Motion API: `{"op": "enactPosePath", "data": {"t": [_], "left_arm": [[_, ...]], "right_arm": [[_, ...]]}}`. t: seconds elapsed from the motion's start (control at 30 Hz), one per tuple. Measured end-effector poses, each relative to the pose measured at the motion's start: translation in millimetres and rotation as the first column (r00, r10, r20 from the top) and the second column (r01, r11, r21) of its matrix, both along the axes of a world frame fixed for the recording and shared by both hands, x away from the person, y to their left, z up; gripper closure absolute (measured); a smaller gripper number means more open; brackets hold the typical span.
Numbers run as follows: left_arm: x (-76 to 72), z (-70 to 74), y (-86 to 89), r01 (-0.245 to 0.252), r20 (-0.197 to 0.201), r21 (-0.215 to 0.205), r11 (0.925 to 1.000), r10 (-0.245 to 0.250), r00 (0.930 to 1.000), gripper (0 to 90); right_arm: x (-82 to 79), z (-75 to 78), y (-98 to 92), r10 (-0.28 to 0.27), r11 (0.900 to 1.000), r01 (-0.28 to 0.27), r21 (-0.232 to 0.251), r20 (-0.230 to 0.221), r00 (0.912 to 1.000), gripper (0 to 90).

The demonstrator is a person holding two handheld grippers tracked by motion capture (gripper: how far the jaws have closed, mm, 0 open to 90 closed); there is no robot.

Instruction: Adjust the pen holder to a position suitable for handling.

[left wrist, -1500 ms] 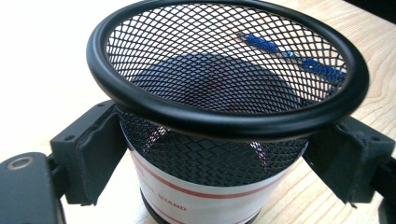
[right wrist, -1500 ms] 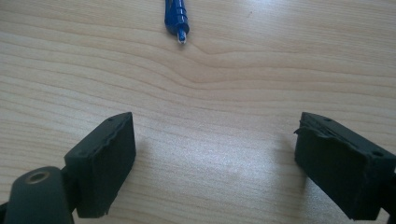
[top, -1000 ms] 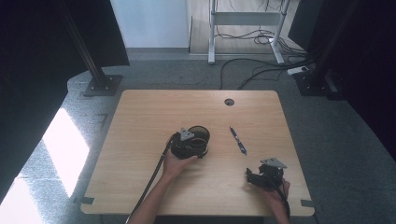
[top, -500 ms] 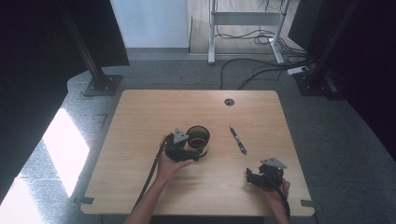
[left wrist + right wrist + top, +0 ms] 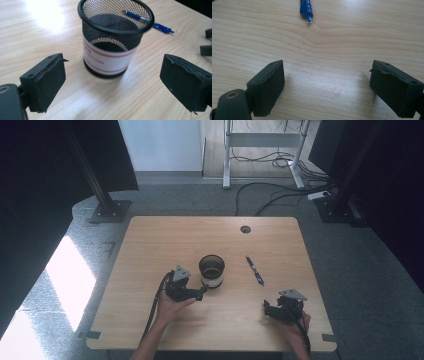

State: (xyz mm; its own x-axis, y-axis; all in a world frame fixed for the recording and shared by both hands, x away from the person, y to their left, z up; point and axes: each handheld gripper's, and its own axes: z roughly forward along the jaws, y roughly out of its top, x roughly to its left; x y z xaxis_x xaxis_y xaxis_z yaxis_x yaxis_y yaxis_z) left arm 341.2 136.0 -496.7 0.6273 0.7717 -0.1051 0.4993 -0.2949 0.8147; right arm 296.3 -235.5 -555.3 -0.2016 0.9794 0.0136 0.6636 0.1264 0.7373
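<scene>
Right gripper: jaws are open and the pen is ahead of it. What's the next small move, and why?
Probably ease the right gripper forward toward the blue pen. Its jaws stand open over bare table, with the pen tip beyond them, so closing now would catch nothing. The mesh cup stands upright and empty, and the left gripper is open in front of it, not touching it.

Table (image 5: 150,320): light wood-grain top, smooth, w/ slight sheen. Pen cup (image 5: 113,37): black wire mesh, glossy rim, white paper-like band w/ red print. Pen (image 5: 150,21): blue glossy plastic. Gripper pads (image 5: 268,87): matt black, rubbery, edges rough/frayed.
</scene>
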Motion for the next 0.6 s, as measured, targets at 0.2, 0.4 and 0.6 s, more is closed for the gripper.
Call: {"op": "enactPosePath", "data": {"t": [0.2, 0.4, 0.6], "left_arm": [[-12.1, -7.0, 9.7, -0.008, -0.013, -0.008, 0.9999, 0.008, 0.9999, 8.1], [-23.2, -13.6, 17.8, -0.009, -0.027, 0.006, 0.9999, 0.009, 0.9996, 8.6], [-31.2, -20.8, 28.0, -0.024, -0.047, 0.030, 0.9993, 0.025, 0.9986, 9.3]], "right_arm": [[0.0, 0.0, 0.0, 0.000, 1.000, 0.000, 0.000, 0.000, 1.0000, 11.7], [0.0, 0.0, 0.0, 0.000, 1.000, 0.000, 0.000, 0.000, 1.0000, 11.6], [0.0, 0.0, 0.0, -0.001, 1.000, 0.001, 0.000, 0.000, 1.0000, 11.7]]}}
